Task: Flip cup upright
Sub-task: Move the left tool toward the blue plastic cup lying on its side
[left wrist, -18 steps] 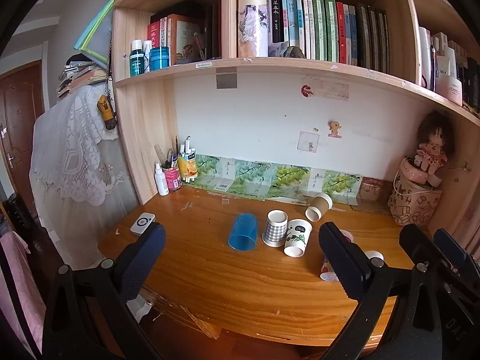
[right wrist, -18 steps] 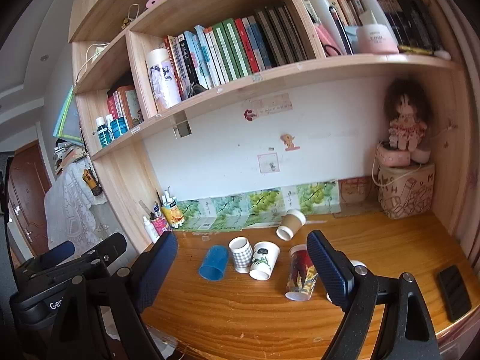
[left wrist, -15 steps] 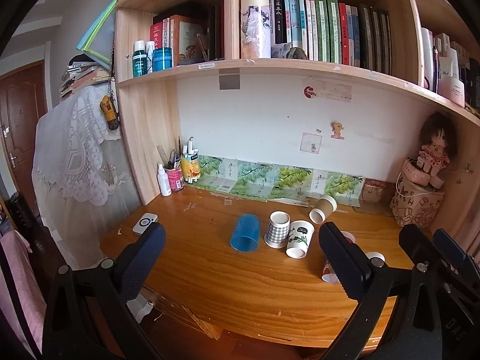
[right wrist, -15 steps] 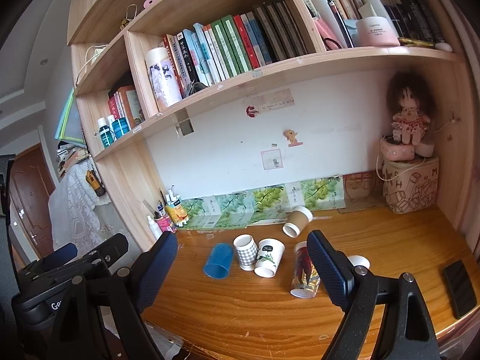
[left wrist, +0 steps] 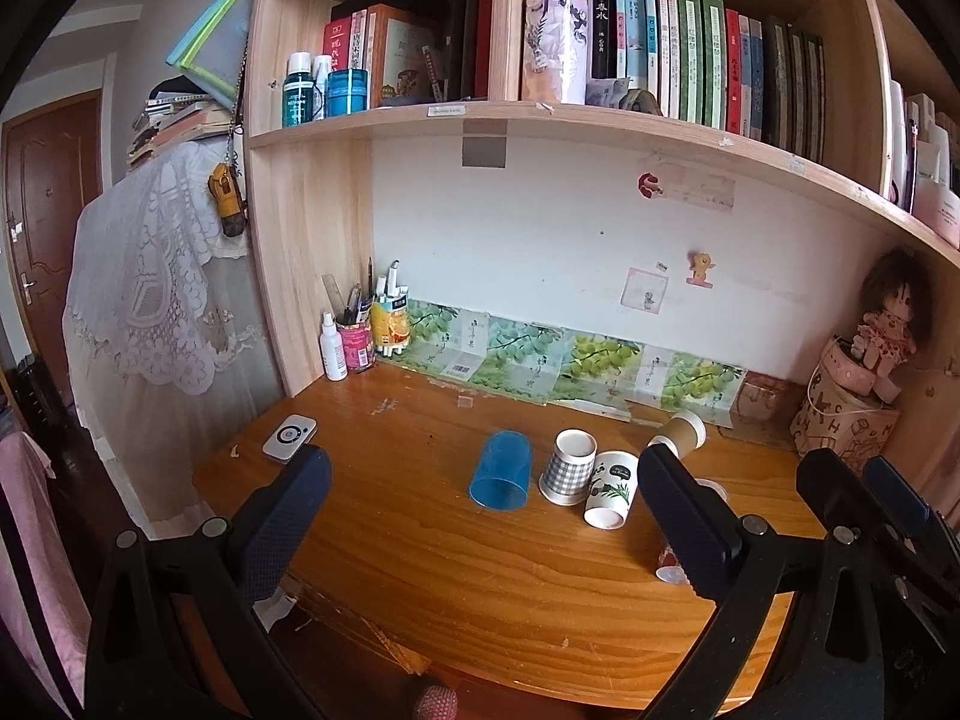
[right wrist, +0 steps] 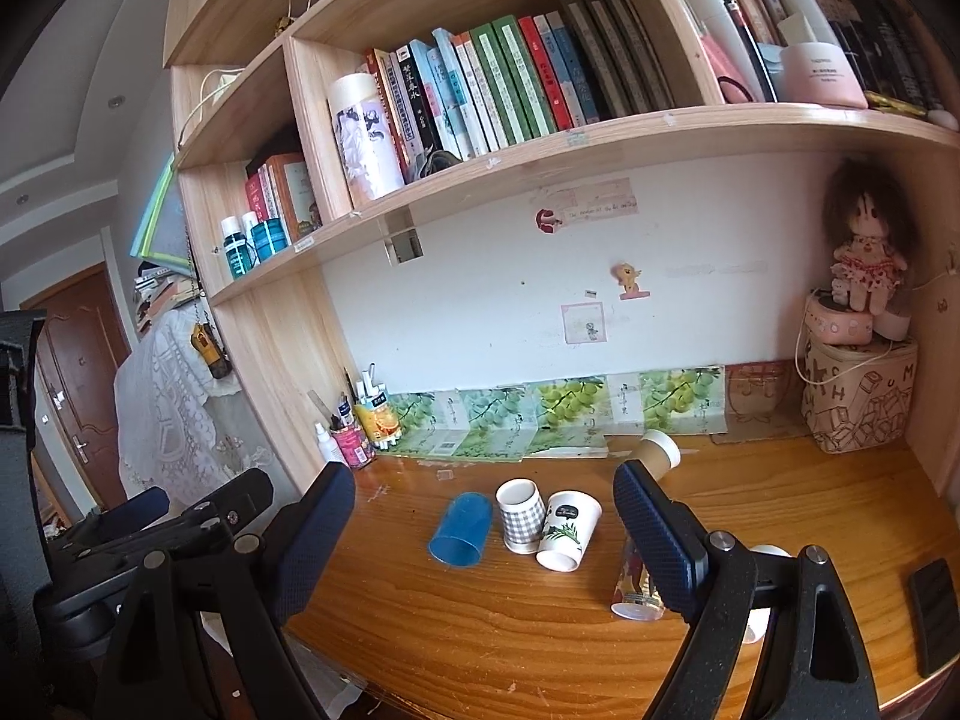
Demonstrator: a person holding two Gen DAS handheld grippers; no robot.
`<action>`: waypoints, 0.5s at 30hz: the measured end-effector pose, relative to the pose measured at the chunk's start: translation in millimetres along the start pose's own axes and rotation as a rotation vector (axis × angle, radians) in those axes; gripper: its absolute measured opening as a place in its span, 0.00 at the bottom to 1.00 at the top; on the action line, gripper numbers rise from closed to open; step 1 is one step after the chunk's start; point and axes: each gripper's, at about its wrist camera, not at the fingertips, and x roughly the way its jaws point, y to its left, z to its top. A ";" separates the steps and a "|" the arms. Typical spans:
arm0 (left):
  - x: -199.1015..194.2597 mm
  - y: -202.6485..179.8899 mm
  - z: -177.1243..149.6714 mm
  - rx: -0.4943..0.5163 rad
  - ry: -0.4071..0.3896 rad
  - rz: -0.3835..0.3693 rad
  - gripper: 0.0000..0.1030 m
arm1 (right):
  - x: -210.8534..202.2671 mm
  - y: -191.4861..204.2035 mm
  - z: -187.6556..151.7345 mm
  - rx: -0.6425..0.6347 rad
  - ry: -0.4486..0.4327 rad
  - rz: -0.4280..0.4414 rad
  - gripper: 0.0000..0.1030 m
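Several cups lie tipped over on the wooden desk point(left wrist: 420, 570). A blue plastic cup point(left wrist: 501, 477) lies on its side, also in the right wrist view point(right wrist: 461, 529). Beside it lie a grey checked cup point(left wrist: 567, 466) point(right wrist: 521, 514), a white panda cup point(left wrist: 611, 496) point(right wrist: 567, 529) and, further back, a brown paper cup point(left wrist: 681, 432) point(right wrist: 657, 454). A colourful printed cup point(right wrist: 635, 585) stands mouth-down behind my right finger. My left gripper point(left wrist: 483, 531) is open and empty, in front of the cups. My right gripper point(right wrist: 483, 531) is open and empty too.
A white remote point(left wrist: 289, 437) lies at the desk's left. Pen holders and a bottle point(left wrist: 354, 345) stand at the back left corner. A printed bag with a doll point(right wrist: 858, 384) stands at the back right. A black phone point(right wrist: 933, 606) lies at the front right. Bookshelves hang overhead.
Both grippers have drifted slightly toward the desk, so the cups sit a little lower and nearer in both views. Both stay open. The cups have not moved.
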 end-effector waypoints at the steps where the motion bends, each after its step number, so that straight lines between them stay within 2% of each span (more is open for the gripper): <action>1: 5.5 2.0 2.2 0.003 0.005 -0.009 0.99 | 2.9 1.5 0.3 0.000 0.003 -0.006 0.86; 9: 55.2 19.1 23.9 0.036 0.054 -0.062 0.99 | 38.9 19.4 3.9 0.004 0.017 -0.077 0.86; 15: 109.8 29.5 35.8 0.077 0.157 -0.115 0.99 | 76.5 33.4 2.9 0.008 0.066 -0.165 0.86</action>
